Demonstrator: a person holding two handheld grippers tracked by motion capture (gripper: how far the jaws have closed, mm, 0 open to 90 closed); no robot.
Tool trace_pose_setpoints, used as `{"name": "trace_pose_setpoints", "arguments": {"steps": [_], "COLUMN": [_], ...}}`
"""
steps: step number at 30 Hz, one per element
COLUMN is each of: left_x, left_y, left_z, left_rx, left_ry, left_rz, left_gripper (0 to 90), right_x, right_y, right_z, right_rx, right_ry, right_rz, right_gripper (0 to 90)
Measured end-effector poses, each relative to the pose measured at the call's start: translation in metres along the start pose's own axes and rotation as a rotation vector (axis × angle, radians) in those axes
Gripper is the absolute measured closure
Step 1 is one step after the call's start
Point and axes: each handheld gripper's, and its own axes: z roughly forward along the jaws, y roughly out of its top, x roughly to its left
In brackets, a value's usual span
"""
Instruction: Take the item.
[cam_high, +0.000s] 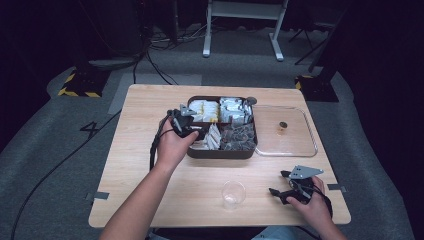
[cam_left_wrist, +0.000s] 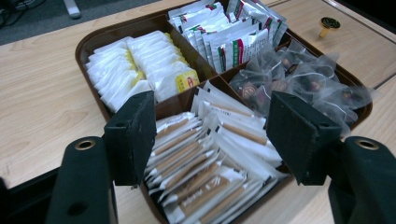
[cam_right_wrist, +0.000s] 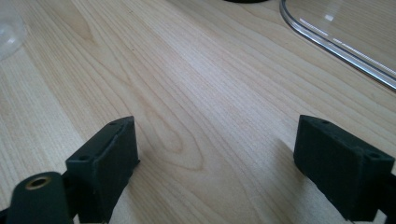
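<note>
Near the table's front edge, my right gripper (cam_high: 284, 187) rests wide open and holds nothing, beside the clear plastic cup (cam_high: 233, 193). Farther in, my left gripper (cam_left_wrist: 210, 135) hovers wide open over the sugar sticks (cam_left_wrist: 205, 172) in the brown tray's (cam_high: 220, 152) front-left compartment.

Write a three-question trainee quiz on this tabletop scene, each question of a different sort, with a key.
1. True or false: the left gripper is shut on a packet.
2. Multiple choice: the left gripper hovers over which compartment of the brown tray? A) long white stick sachets B) clear pouches with dark contents C) white packets with yellow tags
3. Fill in: the clear cup stands on the table between the person's two ____.

Key
1. False; its jaws stand open, holding nothing.
2. A
3. Forearms; the right gripper lies to the cup's right, open.
</note>
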Motion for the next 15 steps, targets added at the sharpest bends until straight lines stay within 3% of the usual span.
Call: {"name": "trace_pose_setpoints", "arguments": {"steps": [9,15], "left_x": [0.015,0.023], "left_y": [0.022,0.032], "left_z": [0.041,0.057], "left_rx": [0.018,0.019], "left_ry": [0.025,0.029], "left_rz": [-0.009,-0.038], "left_gripper": [39.0,39.6], "right_x": [0.0,0.0], "right_y": [0.0,0.0], "right_z": [0.0,0.0], "right_rx": [0.0,0.0], "right_ry": [0.0,0.003], "right_rz": [0.0,-0.002], "right_gripper": [13.9,13.9]}}
